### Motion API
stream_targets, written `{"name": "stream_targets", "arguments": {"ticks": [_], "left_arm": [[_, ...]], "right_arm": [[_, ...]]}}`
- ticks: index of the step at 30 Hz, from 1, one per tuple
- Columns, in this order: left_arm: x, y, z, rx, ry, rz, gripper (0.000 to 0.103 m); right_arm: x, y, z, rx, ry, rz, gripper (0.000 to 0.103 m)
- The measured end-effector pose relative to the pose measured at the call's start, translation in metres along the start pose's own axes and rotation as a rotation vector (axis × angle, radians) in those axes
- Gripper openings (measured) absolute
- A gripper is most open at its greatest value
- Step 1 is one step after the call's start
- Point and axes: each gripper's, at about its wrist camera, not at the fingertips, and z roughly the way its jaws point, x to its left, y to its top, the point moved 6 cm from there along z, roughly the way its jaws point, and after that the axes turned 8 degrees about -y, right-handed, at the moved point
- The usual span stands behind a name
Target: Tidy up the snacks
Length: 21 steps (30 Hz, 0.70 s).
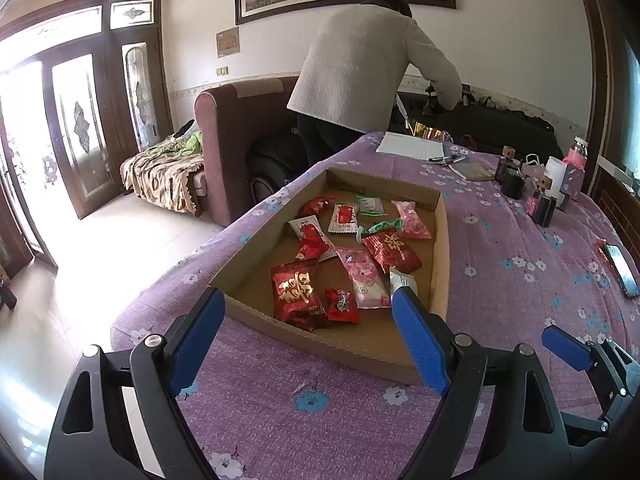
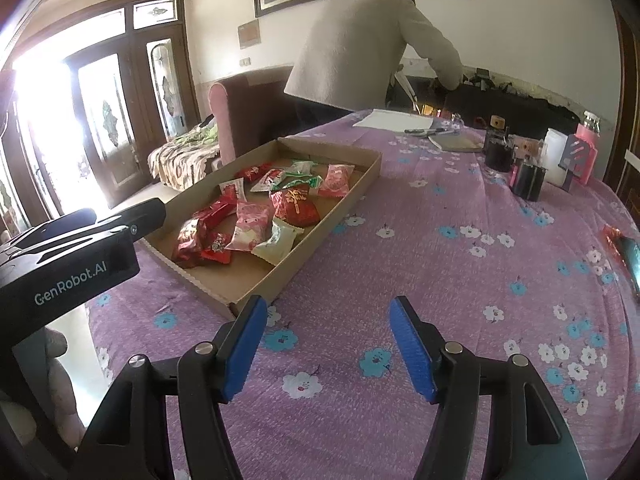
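My left tongs (image 1: 308, 300) stand wide apart with nothing between the blue pads, hovering over the near edge of the cardboard tray (image 1: 442, 240), one pad by its near left corner and the other reaching over the near right part of it. My right tongs (image 2: 328, 312) are also apart and empty, held above the bare purple flowered cloth of the tabletop (image 2: 440, 280), just right of the tray's near corner. The snacks all lie inside the tray in a loose heap: a big red packet with gold lettering (image 1: 298, 294) nearest me on the left, a small red candy (image 1: 341, 305) touching it, a pink packet (image 1: 365, 276) beside that, a white packet (image 1: 402, 280) partly hidden behind my left tongs' right pad, another red packet with gold writing (image 1: 392, 250) in the middle, and smaller red, white, green and pink wrappers further back. Far across the tabletop lie a sheet of paper (image 1: 410, 146) with pens (image 1: 446, 158), and to the far right some dark jars (image 1: 512, 182) and a white cup (image 1: 556, 170). A phone (image 1: 622, 270) rests near the right edge. Beyond the tabletop a person in a pale jacket (image 1: 368, 64) bends away from me, beside a maroon sofa (image 1: 236, 128).
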Motion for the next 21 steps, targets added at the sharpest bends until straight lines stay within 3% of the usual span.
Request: {"name": "stream_targets", "arguments": {"ticks": [9, 11, 14, 15, 17, 21], "left_arm": [[0.006, 0.002, -0.011, -0.034, 0.012, -0.012, 0.087], [0.008, 0.004, -0.017, -0.07, 0.035, -0.015, 0.087], [0.014, 0.012, -0.043, -0.206, 0.094, -0.029, 0.087], [0.016, 0.013, -0.049, -0.235, 0.102, -0.035, 0.088], [0.021, 0.015, -0.059, -0.28, 0.116, -0.05, 0.103], [0.028, 0.017, -0.059, -0.264, 0.135, -0.064, 0.103]], "right_arm": [[0.01, 0.002, -0.008, -0.027, -0.004, -0.033, 0.071], [0.012, 0.002, -0.011, -0.034, -0.003, -0.036, 0.071], [0.012, 0.003, -0.014, -0.048, -0.003, -0.036, 0.071], [0.012, 0.004, -0.015, -0.053, -0.001, -0.035, 0.071], [0.012, 0.004, -0.016, -0.056, 0.001, -0.032, 0.071], [0.013, 0.004, -0.017, -0.06, 0.009, -0.033, 0.071]]}}
